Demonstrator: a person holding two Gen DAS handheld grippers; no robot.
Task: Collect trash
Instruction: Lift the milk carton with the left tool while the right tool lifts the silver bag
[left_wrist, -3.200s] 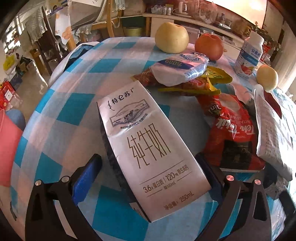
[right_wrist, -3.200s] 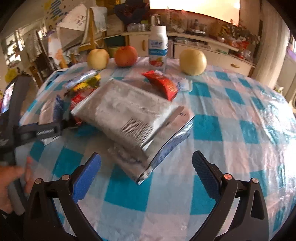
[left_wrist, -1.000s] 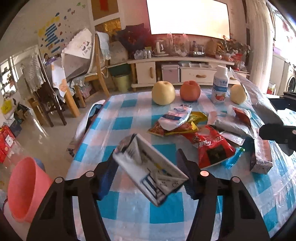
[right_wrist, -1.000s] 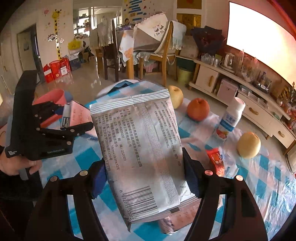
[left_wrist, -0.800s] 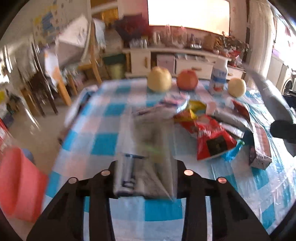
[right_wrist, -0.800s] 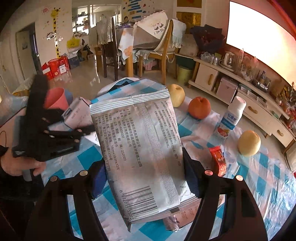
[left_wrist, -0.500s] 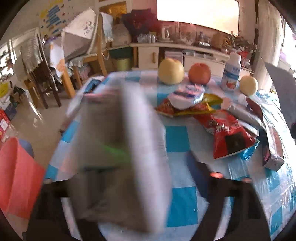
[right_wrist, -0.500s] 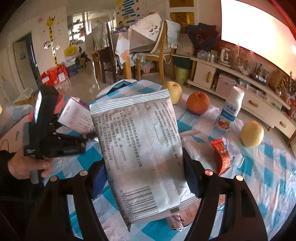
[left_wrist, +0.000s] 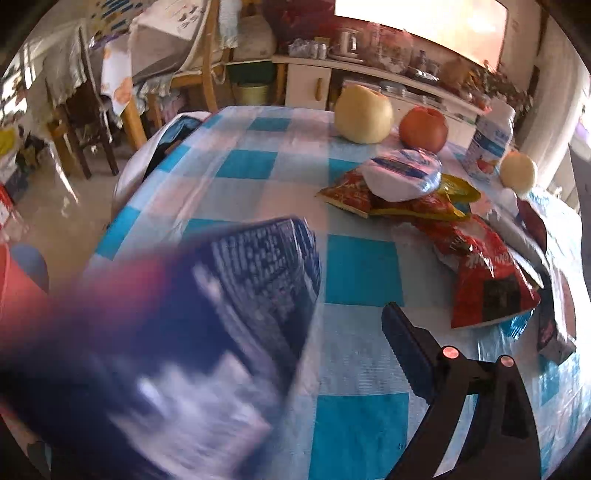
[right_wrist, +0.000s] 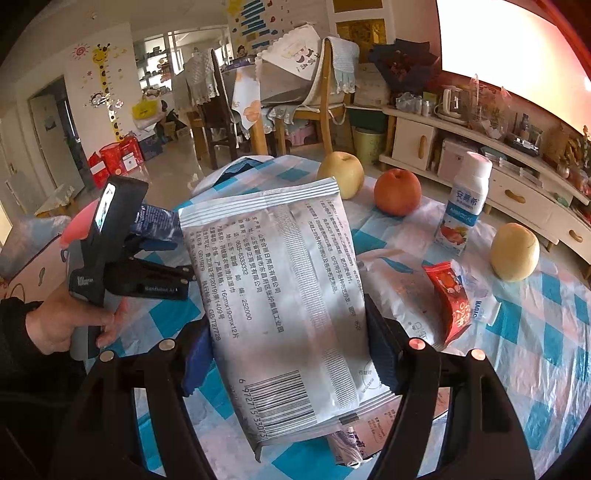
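— Where was the trash?

— The silver pouch (right_wrist: 280, 295) sat upright between my right gripper (right_wrist: 288, 354), clamped tight on it. The carton (left_wrist: 207, 332) was a blur at my left gripper (left_wrist: 258, 369); I couldn't tell whether those jaws gripped it.

— What could have gone wrong?

— The carton might have missed the pink bin (left_wrist: 14, 291) to my left, I judged, and the pouch could slip. More wrappers (left_wrist: 480, 280) waited ahead.
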